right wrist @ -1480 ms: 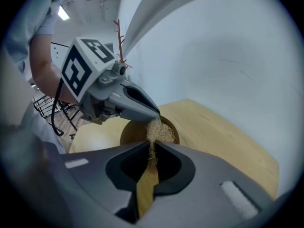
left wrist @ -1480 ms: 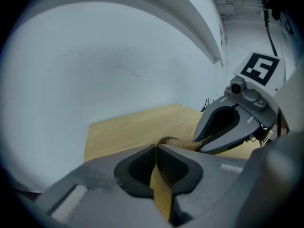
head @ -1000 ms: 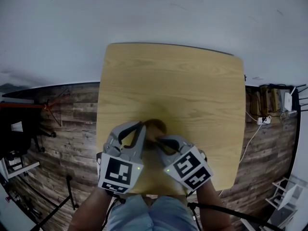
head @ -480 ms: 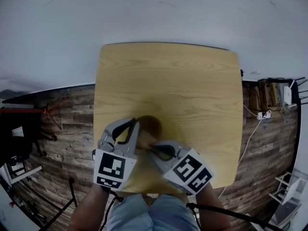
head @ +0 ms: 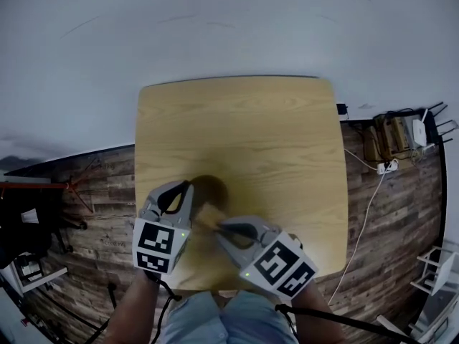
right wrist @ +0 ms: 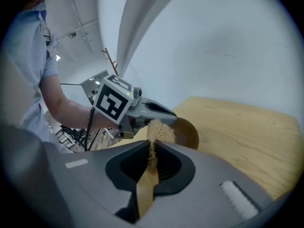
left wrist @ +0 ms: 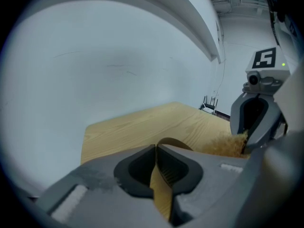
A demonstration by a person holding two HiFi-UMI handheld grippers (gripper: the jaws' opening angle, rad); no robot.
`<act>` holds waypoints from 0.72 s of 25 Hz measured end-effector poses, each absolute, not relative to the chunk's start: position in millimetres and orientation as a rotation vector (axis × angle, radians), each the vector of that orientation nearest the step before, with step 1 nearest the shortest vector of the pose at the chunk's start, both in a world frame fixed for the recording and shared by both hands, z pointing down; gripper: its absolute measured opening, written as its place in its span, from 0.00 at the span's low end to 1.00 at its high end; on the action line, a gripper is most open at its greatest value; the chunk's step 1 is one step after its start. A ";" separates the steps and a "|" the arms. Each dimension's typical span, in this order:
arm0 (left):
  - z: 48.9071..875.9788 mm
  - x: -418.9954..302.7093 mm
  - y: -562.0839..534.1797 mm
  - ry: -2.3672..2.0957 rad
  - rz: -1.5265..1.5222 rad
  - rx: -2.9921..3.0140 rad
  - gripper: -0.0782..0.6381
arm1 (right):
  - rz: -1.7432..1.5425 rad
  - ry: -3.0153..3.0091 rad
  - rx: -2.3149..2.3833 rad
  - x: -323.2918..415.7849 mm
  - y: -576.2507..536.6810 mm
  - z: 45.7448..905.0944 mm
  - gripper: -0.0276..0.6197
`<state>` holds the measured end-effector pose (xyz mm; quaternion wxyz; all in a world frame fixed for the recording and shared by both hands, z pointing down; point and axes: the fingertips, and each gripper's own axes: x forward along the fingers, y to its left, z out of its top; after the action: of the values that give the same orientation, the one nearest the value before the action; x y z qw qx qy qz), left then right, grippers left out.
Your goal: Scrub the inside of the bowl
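Note:
A small brown wooden bowl [head: 209, 188] stands near the front left of the light wooden table [head: 272, 135]. My left gripper [head: 186, 190] is shut on the bowl's left rim; in the left gripper view the thin rim [left wrist: 172, 143] runs between the closed jaws [left wrist: 156, 156]. A tan fibrous scrubber [head: 208, 216] sits at the bowl's near edge, and my right gripper [head: 221, 228] is shut on it. The right gripper view shows the scrubber [right wrist: 159, 130] sticking out of the jaws [right wrist: 152, 156] just before the bowl [right wrist: 188, 133].
The table's front edge [head: 215, 289] lies just under both grippers. Beyond it are a dark plank floor [head: 86, 185], a power strip with cables [head: 391, 165] at the right and a white wall [head: 229, 27] behind the table.
Both grippers and the bowl have shifted slightly left toward the table's front left. The right gripper has drawn back a little, so the scrubber now shows between the grippers.

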<state>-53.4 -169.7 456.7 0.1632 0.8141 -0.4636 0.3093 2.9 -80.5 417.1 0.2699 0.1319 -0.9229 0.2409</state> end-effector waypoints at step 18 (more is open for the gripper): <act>449.2 -37.9 -162.3 -1.229 0.778 2.341 0.16 | 0.502 -2.349 0.573 -8.1 -124.9 468.4 0.08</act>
<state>-37.9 -162.3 449.2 0.1918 0.8337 -0.4376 0.2770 -8.1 -124.9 468.4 0.3299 0.2190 -0.8980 0.1918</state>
